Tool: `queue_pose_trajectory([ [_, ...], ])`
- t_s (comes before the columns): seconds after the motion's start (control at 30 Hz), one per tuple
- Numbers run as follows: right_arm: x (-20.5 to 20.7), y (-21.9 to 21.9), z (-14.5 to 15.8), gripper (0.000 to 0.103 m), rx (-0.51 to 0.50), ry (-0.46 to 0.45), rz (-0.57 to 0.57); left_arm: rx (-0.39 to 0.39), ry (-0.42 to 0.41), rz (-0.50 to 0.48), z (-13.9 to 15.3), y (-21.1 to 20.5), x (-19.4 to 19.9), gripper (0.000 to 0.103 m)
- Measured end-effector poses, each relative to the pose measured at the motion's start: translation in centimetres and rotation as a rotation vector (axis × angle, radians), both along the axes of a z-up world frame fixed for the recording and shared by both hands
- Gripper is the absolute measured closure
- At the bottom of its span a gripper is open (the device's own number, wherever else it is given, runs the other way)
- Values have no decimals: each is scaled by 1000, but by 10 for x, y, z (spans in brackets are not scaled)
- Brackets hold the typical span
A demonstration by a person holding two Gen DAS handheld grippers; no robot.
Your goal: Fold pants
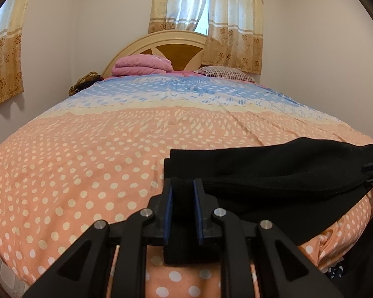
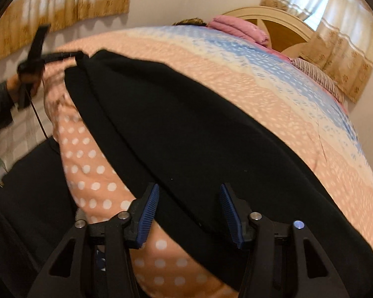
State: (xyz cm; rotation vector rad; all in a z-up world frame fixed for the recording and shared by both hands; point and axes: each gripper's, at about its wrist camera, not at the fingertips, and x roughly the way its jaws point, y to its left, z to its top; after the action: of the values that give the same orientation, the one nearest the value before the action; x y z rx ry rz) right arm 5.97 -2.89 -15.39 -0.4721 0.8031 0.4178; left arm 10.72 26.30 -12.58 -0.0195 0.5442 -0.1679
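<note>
Left wrist view: the left tongs (image 1: pixel 182 186) are clamped on a thick folded end of the black pants (image 1: pixel 273 173), the blue ribbed pads pressing the cloth from both sides. The pants lie along the near edge of the bed (image 1: pixel 87 161), their long axis running from this grip away to the right, parallel to that edge, with part of the cloth hanging over it. Right wrist view: the right tongs (image 2: pixel 189 211) stand apart above the other end of the pants (image 2: pixel 186 124), cloth passing between and below the pads without being pinched; the left tongs (image 2: pixel 79 55) appear at the far end of the garment, held by a hand (image 2: pixel 24 84). The right tongs are therefore the nearer to the free end, and the coming move likely calls for them to close on it before the end is carried toward the left grip. The pants are a matte, heavy knit, doubled lengthwise with a soft rounded fold; the bedcover is a thin, smooth, peach cotton with white dots, lightly creased.
</note>
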Motion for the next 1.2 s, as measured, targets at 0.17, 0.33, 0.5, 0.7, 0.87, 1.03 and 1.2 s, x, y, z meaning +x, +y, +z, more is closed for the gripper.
queue_pose_trajectory([
  [0.17,-9,-11,25,100,57,-36,-10,40,-29,-16,10,-7,2,88],
  [0.33,-32,-16,53,100,114,-56,18,17,-82,-41,24,-3,-8,88],
  [0.5,-37,-12,16,100,72,27,30,1,-41,-49,6,7,-17,88],
  [0.7,-39,-18,11,100,131,52,18,-46,-21,-42,-10,16,-36,88],
  [0.87,-39,-22,28,100,182,30,9,-84,-55,-37,-5,19,-43,88],
  [1.03,-43,-24,26,100,216,26,-3,-138,-78,-23,3,22,-45,88],
  [1.2,-45,-28,34,100,224,20,2,-133,-100,-37,14,22,-52,88],
])
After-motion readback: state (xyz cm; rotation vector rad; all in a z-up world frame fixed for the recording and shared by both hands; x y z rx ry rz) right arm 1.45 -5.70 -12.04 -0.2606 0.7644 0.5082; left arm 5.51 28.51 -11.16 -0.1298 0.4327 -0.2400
